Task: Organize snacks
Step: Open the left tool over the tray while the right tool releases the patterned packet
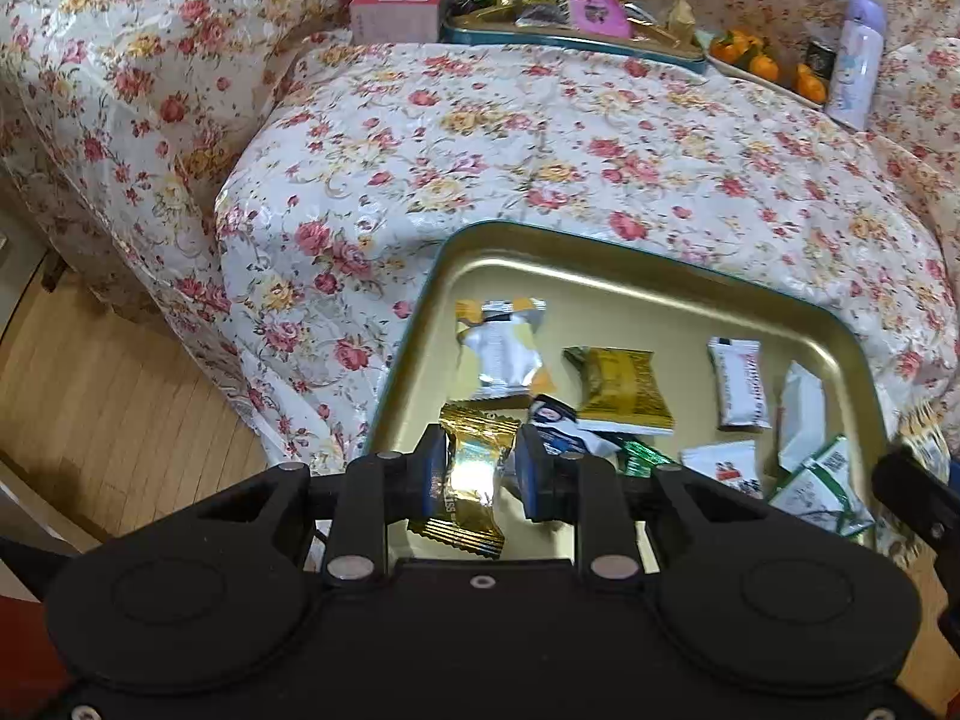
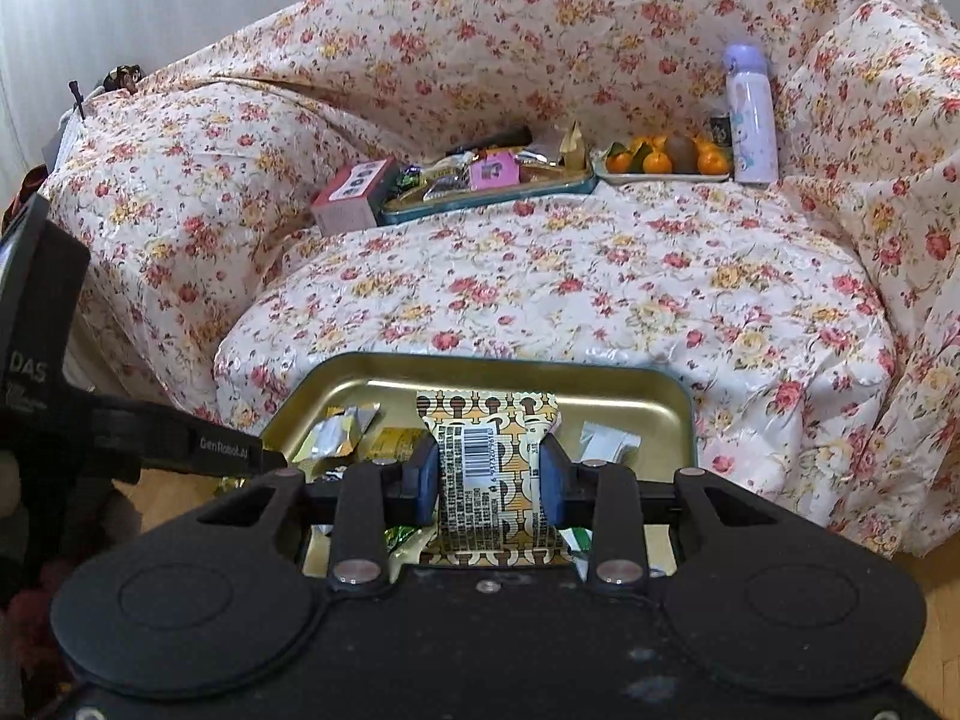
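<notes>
A gold metal tray (image 1: 630, 288) sits at the front of the flowered sofa seat and holds several wrapped snacks. My left gripper (image 1: 480, 468) is shut on a shiny gold-wrapped snack (image 1: 474, 474), just above the tray's near left part. In the right wrist view my right gripper (image 2: 487, 477) is shut on a cream and orange patterned snack packet (image 2: 489, 468) with a barcode, held upright over the same tray (image 2: 660, 396). The left gripper's black body (image 2: 180, 444) shows at the left of that view.
At the back of the seat stand a second teal-rimmed tray (image 1: 570, 39) full of snacks, a pink box (image 1: 399, 3), a plate of oranges (image 1: 762, 63) and a lilac bottle (image 1: 858, 60). Wooden floor (image 1: 108, 396) lies to the left of the sofa.
</notes>
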Available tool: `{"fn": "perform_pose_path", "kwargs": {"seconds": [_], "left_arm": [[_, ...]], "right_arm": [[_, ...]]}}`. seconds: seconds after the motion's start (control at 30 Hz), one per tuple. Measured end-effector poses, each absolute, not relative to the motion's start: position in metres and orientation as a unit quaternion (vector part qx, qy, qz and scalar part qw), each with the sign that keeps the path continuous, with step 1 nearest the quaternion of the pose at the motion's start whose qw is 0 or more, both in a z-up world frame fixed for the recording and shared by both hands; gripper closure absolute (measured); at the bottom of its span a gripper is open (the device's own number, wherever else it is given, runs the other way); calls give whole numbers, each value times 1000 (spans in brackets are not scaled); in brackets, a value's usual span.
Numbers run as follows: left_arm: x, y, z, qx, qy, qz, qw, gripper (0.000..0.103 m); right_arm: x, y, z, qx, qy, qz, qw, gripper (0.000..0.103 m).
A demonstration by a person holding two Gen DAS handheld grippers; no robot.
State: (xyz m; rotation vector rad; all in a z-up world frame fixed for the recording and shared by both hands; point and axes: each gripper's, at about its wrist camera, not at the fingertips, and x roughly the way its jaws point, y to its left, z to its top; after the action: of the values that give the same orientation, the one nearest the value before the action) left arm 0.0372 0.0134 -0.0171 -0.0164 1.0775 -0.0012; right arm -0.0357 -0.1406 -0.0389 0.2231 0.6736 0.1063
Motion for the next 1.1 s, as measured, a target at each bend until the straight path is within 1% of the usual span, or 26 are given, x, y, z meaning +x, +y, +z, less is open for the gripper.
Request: {"fn": "perform_pose_path", "kwargs": {"seconds": [0.5,0.53,0.57,0.6,1.1], "left_arm": [[35,14,-25,4,519,-16,855,69],[33,13,-24,6,516,-17,856,68],[33,13,-24,8,515,-16,857,64],[32,12,-23,8,513,-17,858,63],[20,5,-20,22,505,-2,863,63]], "right_arm": [[-29,-138,-46,116,353,62,926,68],[-29,-138,-47,115,355,63,926,68],[-28,-138,-47,115,357,63,925,68],[-27,-138,-48,115,358,64,924,68],[-2,-127,-54,88,372,69,922,67]]}}
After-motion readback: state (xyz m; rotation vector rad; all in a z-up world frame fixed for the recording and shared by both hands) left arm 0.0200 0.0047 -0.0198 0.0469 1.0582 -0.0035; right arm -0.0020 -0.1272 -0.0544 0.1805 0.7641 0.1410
